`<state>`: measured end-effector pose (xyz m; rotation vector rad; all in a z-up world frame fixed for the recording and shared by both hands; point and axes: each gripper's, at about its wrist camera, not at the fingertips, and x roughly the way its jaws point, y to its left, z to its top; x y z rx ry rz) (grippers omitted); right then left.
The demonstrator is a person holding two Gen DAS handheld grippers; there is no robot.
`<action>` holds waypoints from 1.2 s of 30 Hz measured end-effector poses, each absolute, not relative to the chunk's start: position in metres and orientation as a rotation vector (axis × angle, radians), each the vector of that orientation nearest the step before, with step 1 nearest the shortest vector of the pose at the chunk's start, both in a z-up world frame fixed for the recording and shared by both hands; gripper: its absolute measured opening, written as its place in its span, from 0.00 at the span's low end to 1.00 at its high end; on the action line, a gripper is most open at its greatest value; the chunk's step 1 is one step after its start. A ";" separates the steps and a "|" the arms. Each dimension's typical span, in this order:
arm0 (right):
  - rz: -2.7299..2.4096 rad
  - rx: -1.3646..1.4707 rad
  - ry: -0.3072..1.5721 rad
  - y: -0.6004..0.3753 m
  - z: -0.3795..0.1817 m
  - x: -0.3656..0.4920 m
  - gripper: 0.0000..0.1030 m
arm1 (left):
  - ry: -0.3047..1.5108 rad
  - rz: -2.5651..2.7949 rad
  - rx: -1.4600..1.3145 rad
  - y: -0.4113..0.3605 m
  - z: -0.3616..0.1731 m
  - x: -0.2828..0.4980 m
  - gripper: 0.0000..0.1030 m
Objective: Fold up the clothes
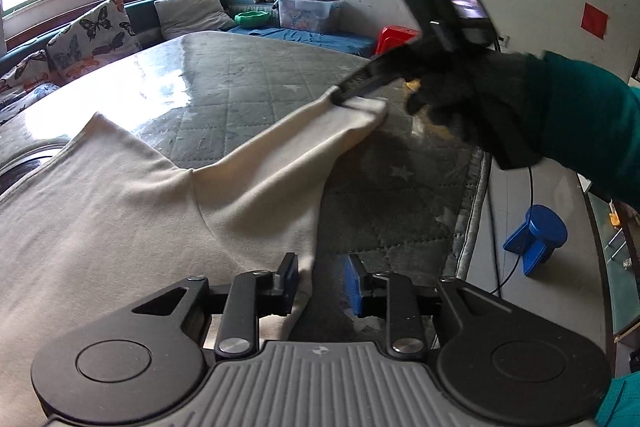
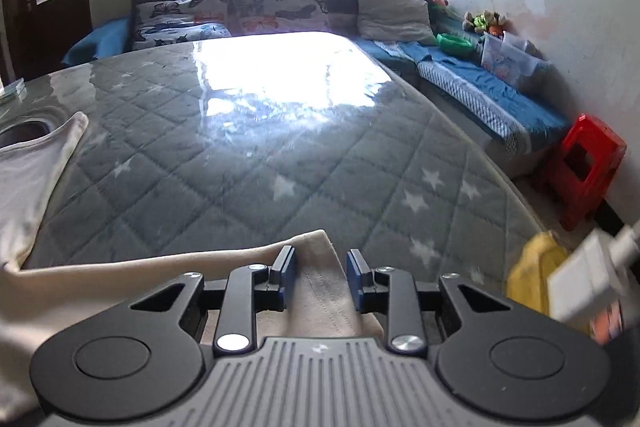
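A cream long-sleeved shirt point(image 1: 120, 211) lies spread on the grey quilted mattress point(image 1: 280, 87). In the left wrist view its sleeve point(image 1: 304, 135) stretches to the right, and my right gripper point(image 1: 344, 97), held in a black glove, sits at the cuff. In the right wrist view the right gripper point(image 2: 321, 267) has its jaws apart with the cuff point(image 2: 320, 279) lying between them, unpinched. My left gripper point(image 1: 323, 275) is open at the shirt's side edge, with cloth by its left finger point(image 1: 289, 277).
The mattress edge point(image 1: 476, 195) drops off at the right. On the floor stand a blue stool point(image 1: 536, 239) and a red stool point(image 2: 584, 167). Butterfly cushions point(image 2: 276, 1) and a sofa line the far side. A clear storage box point(image 1: 308, 13) sits by the wall.
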<state>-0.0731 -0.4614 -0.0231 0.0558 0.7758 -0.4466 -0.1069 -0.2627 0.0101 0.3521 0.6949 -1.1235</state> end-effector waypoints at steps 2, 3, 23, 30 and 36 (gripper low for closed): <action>-0.454 0.036 0.769 -0.463 -0.025 -0.062 0.27 | 0.691 -1.131 0.349 -0.263 0.009 -0.108 0.34; -0.459 0.042 0.766 -0.464 -0.026 -0.058 0.27 | 0.689 -1.132 0.350 -0.262 0.009 -0.108 0.34; -0.258 0.020 0.777 -0.425 -0.019 -0.094 0.30 | 0.697 -0.956 0.238 -0.231 0.027 -0.081 0.35; -0.377 0.072 0.745 -0.449 -0.010 -0.090 0.31 | 0.706 -0.898 0.251 -0.225 0.022 -0.075 0.35; -0.437 0.172 0.744 -0.471 -0.021 -0.081 0.32 | 0.722 -0.857 0.254 -0.225 0.017 -0.071 0.35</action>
